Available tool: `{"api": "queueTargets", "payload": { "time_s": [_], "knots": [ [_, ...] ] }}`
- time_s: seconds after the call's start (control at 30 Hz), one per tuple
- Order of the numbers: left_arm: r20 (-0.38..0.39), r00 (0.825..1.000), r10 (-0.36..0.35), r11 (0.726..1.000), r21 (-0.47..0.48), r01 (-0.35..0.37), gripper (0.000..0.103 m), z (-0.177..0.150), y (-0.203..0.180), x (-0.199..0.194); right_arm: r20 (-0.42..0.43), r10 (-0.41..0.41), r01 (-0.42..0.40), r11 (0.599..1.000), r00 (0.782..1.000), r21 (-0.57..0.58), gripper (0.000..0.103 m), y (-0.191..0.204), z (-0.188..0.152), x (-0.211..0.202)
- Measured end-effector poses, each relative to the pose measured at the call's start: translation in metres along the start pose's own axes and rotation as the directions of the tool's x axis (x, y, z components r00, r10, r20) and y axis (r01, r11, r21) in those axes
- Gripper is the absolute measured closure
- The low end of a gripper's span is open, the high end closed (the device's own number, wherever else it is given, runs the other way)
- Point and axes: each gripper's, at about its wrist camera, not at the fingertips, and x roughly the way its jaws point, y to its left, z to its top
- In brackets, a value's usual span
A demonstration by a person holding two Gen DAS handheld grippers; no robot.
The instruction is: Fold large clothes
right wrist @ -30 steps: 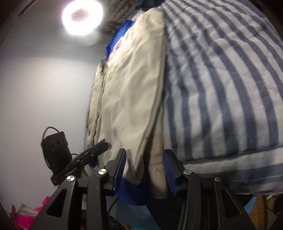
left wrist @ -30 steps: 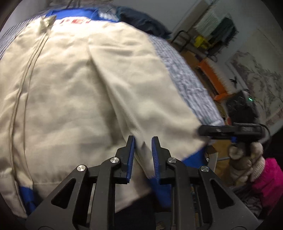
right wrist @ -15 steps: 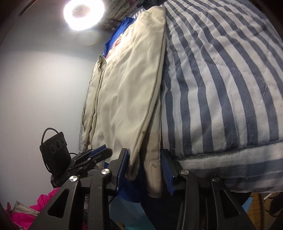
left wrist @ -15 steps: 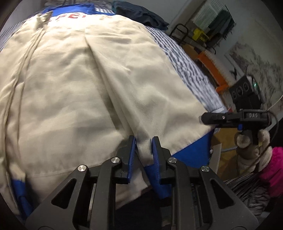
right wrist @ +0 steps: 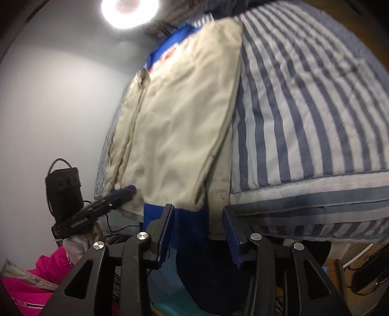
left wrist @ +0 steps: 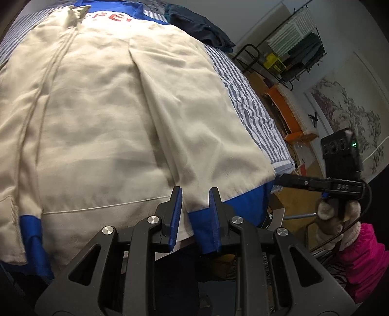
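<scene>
Two grippers sit at the near hem of a cream jacket that lies spread flat on a blue-and-white striped bedspread, its blue collar with red lettering at the far end and its blue hem band hanging over the bed's near edge. The left gripper has its blue-padded jaws parted — cream cloth and the blue hem band lie between them, but the pads do not pinch it. The right gripper is spread wider, its jaws straddling the jacket's folded side edge and blue hem, with a gap on both sides. A dark navy garment is bunched on the bed beyond the collar. In the right wrist view a ring light glares at the top, and a pink sleeve shows at lower left.
</scene>
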Motion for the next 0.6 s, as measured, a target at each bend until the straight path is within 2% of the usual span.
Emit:
{"api": "queueTargets", "payload": {
  "time_s": [0.07, 0.13, 0.2, 0.23, 0.27, 0.3, 0.33, 0.37, 0.4, 0.47, 0.53, 0.57, 0.6],
  "knots": [
    [-0.013, 1.000, 0.002, 1.000, 0.015, -0.002, 0.082, -0.001, -0.002, 0.007, 0.007, -0.003, 0.004, 1.000, 1.000, -0.021, 0.059, 0.002, -0.001, -0.003],
    [-0.030, 0.999, 0.013, 1.000, 0.022, -0.013, 0.082, -0.002, -0.002, 0.016, -0.024, -0.009, 0.008, 0.999, 1.000, -0.035, 0.060, 0.004, -0.002, 0.006],
    [-0.036, 0.999, 0.029, 0.999, 0.032, -0.028, 0.082, -0.002, -0.001, 0.023, -0.071, 0.015, -0.017, 1.000, 0.997, -0.026, 0.085, 0.005, -0.005, 0.018],
    [-0.035, 0.999, 0.033, 0.999, 0.036, -0.032, 0.082, -0.003, -0.001, 0.024, -0.090, 0.059, -0.059, 0.998, 0.994, 0.004, 0.090, 0.004, -0.006, 0.021],
    [-0.033, 0.999, 0.034, 0.999, 0.039, -0.033, 0.082, -0.003, -0.001, 0.025, -0.094, 0.140, -0.134, 0.989, 0.986, 0.066, 0.099, 0.000, -0.008, 0.022],
    [-0.032, 0.999, 0.037, 0.998, 0.045, -0.035, 0.082, -0.004, -0.002, 0.025, -0.083, 0.214, -0.204, 0.972, 0.973, 0.119, 0.100, -0.003, -0.009, 0.020],
    [-0.031, 0.999, 0.041, 0.998, 0.053, -0.040, 0.082, -0.004, -0.003, 0.025, -0.075, 0.236, -0.224, 0.964, 0.969, 0.143, 0.101, -0.006, -0.010, 0.018],
    [-0.031, 0.998, 0.045, 0.997, 0.060, -0.043, 0.082, -0.004, -0.004, 0.026, -0.079, 0.219, -0.206, 0.967, 0.972, 0.149, 0.101, -0.008, -0.010, 0.017],
    [-0.033, 0.998, 0.049, 0.997, 0.066, -0.047, 0.082, -0.004, -0.005, 0.026, -0.097, 0.155, -0.140, 0.980, 0.983, 0.144, 0.101, -0.012, -0.011, 0.017],
    [-0.034, 0.998, 0.050, 0.997, 0.065, -0.048, 0.082, -0.003, -0.007, 0.023, -0.135, 0.049, -0.032, 0.992, 0.990, 0.123, 0.101, -0.016, -0.013, 0.021],
    [-0.017, 0.999, 0.040, 0.998, 0.053, -0.039, 0.082, -0.002, -0.008, 0.016, -0.122, 0.035, -0.026, 0.996, 0.992, 0.080, 0.096, -0.012, -0.014, 0.014],
    [-0.003, 0.999, 0.032, 0.998, 0.053, -0.032, 0.082, 0.000, -0.010, 0.011, -0.104, 0.026, -0.021, 0.999, 0.994, 0.049, 0.091, -0.006, -0.012, 0.010],
    [0.011, 1.000, 0.026, 0.998, 0.057, -0.027, 0.082, 0.003, -0.013, 0.007, -0.080, 0.022, -0.021, 1.000, 0.997, 0.016, 0.070, 0.002, -0.010, 0.005]
  ]
}}
